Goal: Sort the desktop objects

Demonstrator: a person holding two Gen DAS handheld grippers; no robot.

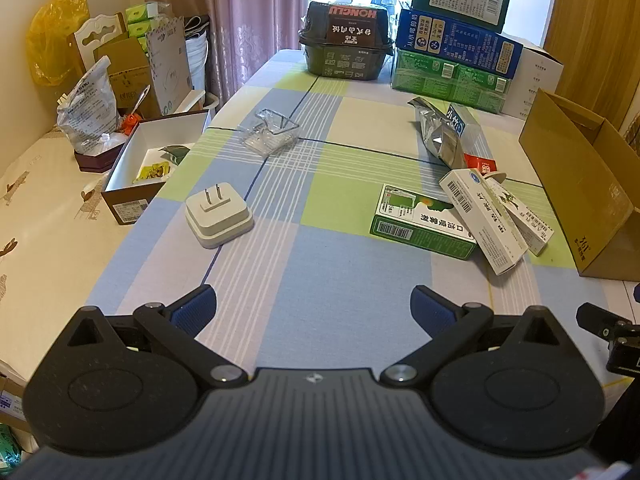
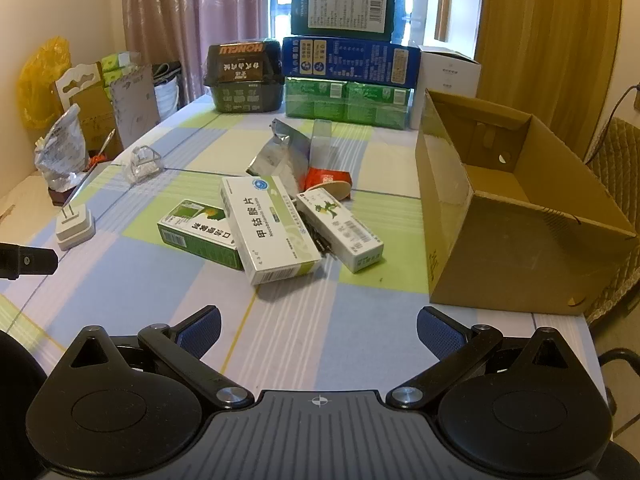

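— Since both tools hover empty above the near edge of the checked-cloth worktop (image 2: 304,332), which one would the observer send in?

— The right tool (image 2: 319,330), most likely. Its blue-padded jaws stand wide apart, gripping nothing, and the pile of boxes lies straight ahead of it. The left tool (image 1: 313,307) is equally released, yet the same pile sits off to its right.

— What sits uppermost?

— A white rectangular carton with a green stripe (image 2: 269,228), leaning on a green flat carton (image 2: 196,234) to its left. Just right of it lies a smaller white carton with a green plant print (image 2: 340,230). All three are around the middle of the worktop.

— How does the top one lie?

— Its long axis runs away from the right tool, tilted slightly leftward, so the jaws would close across its narrow width.

— And the destination?

— Probably the open brown cardboard box (image 2: 500,248) at the right edge, though that's a judgement. A white wall plug (image 1: 219,216) nearer the left edge suits the left tool.
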